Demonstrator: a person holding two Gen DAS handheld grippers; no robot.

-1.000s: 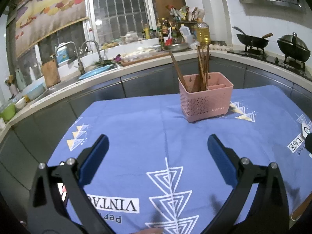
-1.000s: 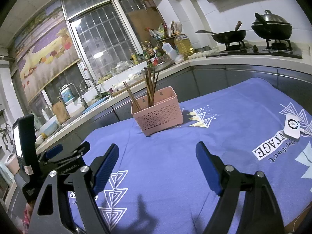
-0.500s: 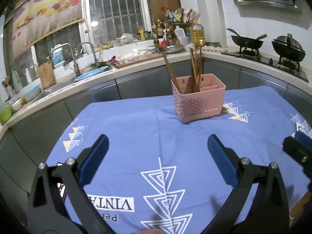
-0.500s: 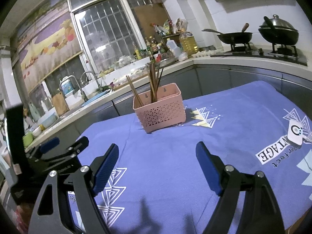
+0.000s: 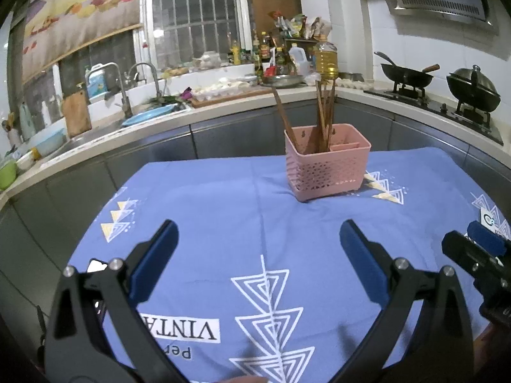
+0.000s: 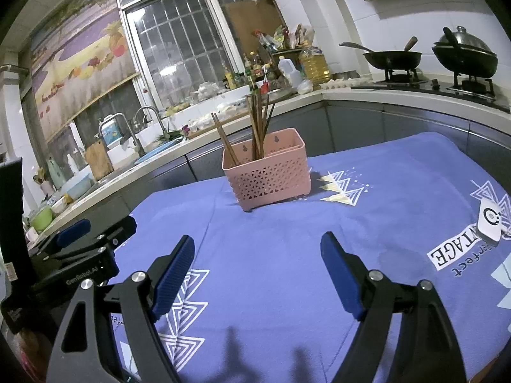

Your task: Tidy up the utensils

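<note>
While both tools hover over the blue tablecloth (image 5: 204, 210), the left gripper (image 5: 257, 245) stands wide open, holding nothing. Ahead, the pink utensil basket (image 5: 327, 169) sits upright on the cloth, brown chopsticks (image 5: 324, 113) leaning inside it. Further right, the right gripper (image 6: 257, 260) is likewise wide open and empty, well short of the basket.

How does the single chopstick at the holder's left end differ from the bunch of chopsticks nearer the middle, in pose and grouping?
The single chopstick leans strongly leftward against the left wall of the pink holder; the bunch stands nearly upright. The single chopstick is alone, while the bunch holds several sticks fanned slightly at the top. Both are brown, sit in the holder's large compartment and stick out well above its rim.
</note>
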